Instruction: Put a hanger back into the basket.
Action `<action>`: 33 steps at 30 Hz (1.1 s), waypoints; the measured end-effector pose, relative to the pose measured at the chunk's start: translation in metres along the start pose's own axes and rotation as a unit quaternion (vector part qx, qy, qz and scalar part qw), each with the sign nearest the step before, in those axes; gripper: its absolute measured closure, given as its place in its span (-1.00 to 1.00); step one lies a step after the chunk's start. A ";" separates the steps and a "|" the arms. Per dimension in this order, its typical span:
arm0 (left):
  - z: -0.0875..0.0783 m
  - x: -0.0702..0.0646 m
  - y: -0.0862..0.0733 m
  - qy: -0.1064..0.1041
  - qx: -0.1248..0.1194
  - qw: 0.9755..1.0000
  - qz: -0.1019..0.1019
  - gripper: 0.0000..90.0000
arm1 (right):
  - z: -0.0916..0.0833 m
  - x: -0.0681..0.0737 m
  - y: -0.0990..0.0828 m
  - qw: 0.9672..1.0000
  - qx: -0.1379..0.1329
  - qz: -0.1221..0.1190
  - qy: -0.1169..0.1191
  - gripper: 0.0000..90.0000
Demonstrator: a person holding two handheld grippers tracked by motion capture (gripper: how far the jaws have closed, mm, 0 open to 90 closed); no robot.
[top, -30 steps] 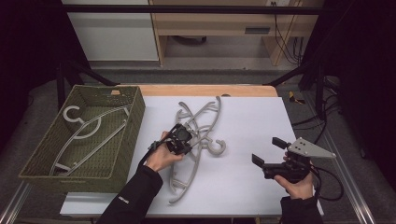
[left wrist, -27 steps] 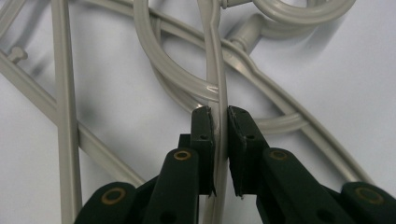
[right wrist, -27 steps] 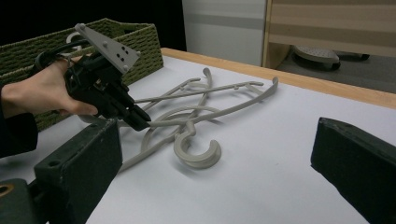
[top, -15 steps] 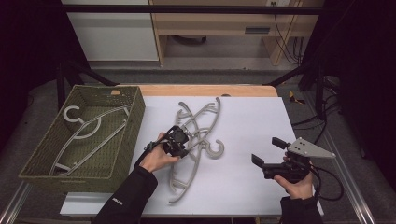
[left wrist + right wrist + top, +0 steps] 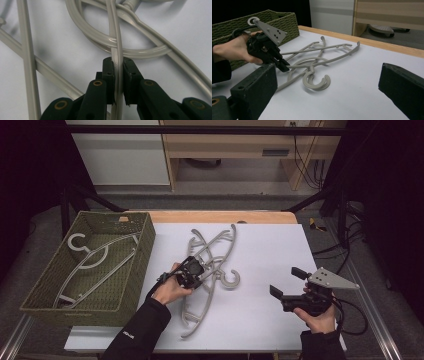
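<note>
A: What has my left claw [image 5: 118, 75] got?

B: It is clamped on a thin bar of a grey hanger [image 5: 115, 32], the jaws just having closed onto it. In the high view that left claw [image 5: 196, 276] sits over the pile of grey hangers [image 5: 212, 251] lying crossed on the white bench [image 5: 265, 255].

A: What crowds it?

B: The bars are tangled. A curved arm of another hanger passes just beyond the jaws, crossing over the gripped bar, and a straight bar runs alongside to the left. A hook [image 5: 231, 279] lies on the bench just beside the claw, toward my right hand.

A: And my right claw?

B: The right claw [image 5: 286, 282] is spread wide with nothing between the jaws, held above bare bench, well apart from the pile. From its own view the jaws frame the hook [image 5: 315, 81] and the other hand.

A: Anything else near?

B: A green woven basket [image 5: 142, 250] stands at the bench's left edge, with one hanger [image 5: 95, 257] lying inside.
</note>
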State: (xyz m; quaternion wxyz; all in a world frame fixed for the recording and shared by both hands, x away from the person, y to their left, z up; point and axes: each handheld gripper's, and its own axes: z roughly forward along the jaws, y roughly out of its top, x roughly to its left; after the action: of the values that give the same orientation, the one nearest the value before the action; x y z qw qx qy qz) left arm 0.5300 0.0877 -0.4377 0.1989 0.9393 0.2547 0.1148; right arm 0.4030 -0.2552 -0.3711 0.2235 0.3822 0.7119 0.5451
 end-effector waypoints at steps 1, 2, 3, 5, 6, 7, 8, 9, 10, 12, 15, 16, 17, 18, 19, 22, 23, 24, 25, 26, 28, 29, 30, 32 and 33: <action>-0.003 0.001 0.000 0.001 -0.001 1.000 0.000 0.82 | 0.000 0.000 0.000 1.000 0.000 0.000 0.000 -0.95; -0.006 0.001 0.000 0.000 -0.008 1.000 -0.001 0.82 | 0.000 0.000 0.000 1.000 0.001 0.000 0.000 -0.95; -0.008 0.001 0.000 -0.001 -0.016 1.000 -0.004 0.82 | 0.000 0.000 0.000 1.000 0.001 0.000 0.000 -0.95; -0.013 0.001 -0.001 -0.003 -0.026 1.000 -0.006 0.82 | 0.000 0.000 0.000 1.000 0.001 0.000 0.000 -0.95; -0.016 0.001 -0.002 -0.005 -0.034 0.999 -0.009 0.82 | 0.000 0.000 0.000 1.000 0.001 0.000 0.000 -0.95; -0.020 0.002 -0.002 -0.006 -0.035 0.999 -0.006 0.82 | 0.000 0.000 0.000 1.000 0.001 0.000 0.000 -0.95; -0.023 0.002 -0.003 -0.008 -0.043 0.999 -0.009 0.82 | 0.000 0.000 0.000 1.000 0.001 0.000 0.000 -0.95; -0.030 0.002 -0.004 -0.009 -0.054 0.998 -0.008 0.82 | 0.000 0.000 0.000 1.000 0.000 0.001 -0.001 -0.95; -0.030 0.002 -0.004 -0.009 -0.054 0.998 -0.008 0.82 | 0.000 0.000 0.000 1.000 0.000 0.001 -0.001 -0.95; -0.037 0.000 -0.006 -0.007 -0.067 0.998 -0.012 0.83 | 0.000 0.000 0.000 1.000 0.001 0.000 -0.001 -0.95; -0.049 -0.002 -0.008 -0.008 -0.083 0.996 -0.011 0.83 | 0.000 0.000 -0.001 1.000 0.001 0.000 -0.001 -0.95; -0.053 -0.002 -0.008 -0.008 -0.090 0.996 -0.013 0.83 | 0.001 0.000 -0.001 1.000 0.002 0.000 -0.001 -0.95; -0.057 -0.003 -0.009 -0.007 -0.098 0.995 -0.016 0.83 | 0.000 0.000 -0.001 1.000 0.002 0.000 -0.001 -0.95; -0.061 -0.004 -0.009 -0.006 -0.106 0.994 -0.019 0.83 | 0.001 0.000 -0.001 1.000 0.002 -0.001 -0.001 -0.95; -0.065 -0.004 -0.010 -0.003 -0.109 0.994 -0.017 0.83 | 0.001 0.000 -0.001 1.000 0.002 -0.001 -0.001 -0.95; -0.078 -0.005 -0.012 -0.002 -0.130 0.991 -0.022 0.83 | 0.001 0.000 -0.001 1.000 0.002 0.001 -0.001 -0.95; -0.083 -0.005 -0.013 -0.005 -0.137 0.990 -0.025 0.83 | 0.001 0.000 -0.001 1.000 0.002 0.001 -0.001 -0.95; -0.088 -0.004 -0.014 -0.006 -0.141 0.990 -0.025 0.83 | 0.001 0.000 -0.001 1.000 0.001 0.002 -0.003 -0.95; -0.093 -0.004 -0.015 -0.007 -0.147 0.989 -0.027 0.83 | 0.001 0.000 -0.001 1.000 0.002 0.002 -0.003 -0.95; -0.099 -0.004 -0.016 -0.010 -0.152 0.988 -0.028 0.83 | 0.001 0.000 -0.001 1.000 0.002 0.002 -0.003 -0.95; -0.111 -0.003 -0.018 -0.015 -0.161 0.987 -0.025 0.83 | 0.001 0.000 -0.001 1.000 0.003 0.002 -0.002 -0.95; -0.116 -0.003 -0.020 -0.016 -0.165 0.986 -0.024 0.83 | 0.001 0.000 -0.001 1.000 0.003 0.002 -0.002 -0.95; -0.122 -0.003 -0.021 -0.015 -0.170 0.985 -0.023 0.83 | 0.001 0.000 -0.001 1.000 0.003 0.002 -0.002 -0.95; -0.134 -0.004 -0.024 -0.009 -0.176 0.984 -0.018 0.83 | 0.001 0.000 -0.001 1.000 0.003 0.003 -0.002 -0.95; -0.140 -0.004 -0.025 -0.005 -0.177 0.984 -0.015 0.83 | 0.001 0.000 -0.001 1.000 0.003 0.002 -0.002 -0.95</action>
State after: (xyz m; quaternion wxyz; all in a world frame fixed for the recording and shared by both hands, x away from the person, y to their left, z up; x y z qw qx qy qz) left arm 0.4714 0.1492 -0.3238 0.3650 0.8859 0.2438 0.1500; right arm 0.4033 -0.2550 -0.3728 0.2227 0.3851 0.7124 0.5427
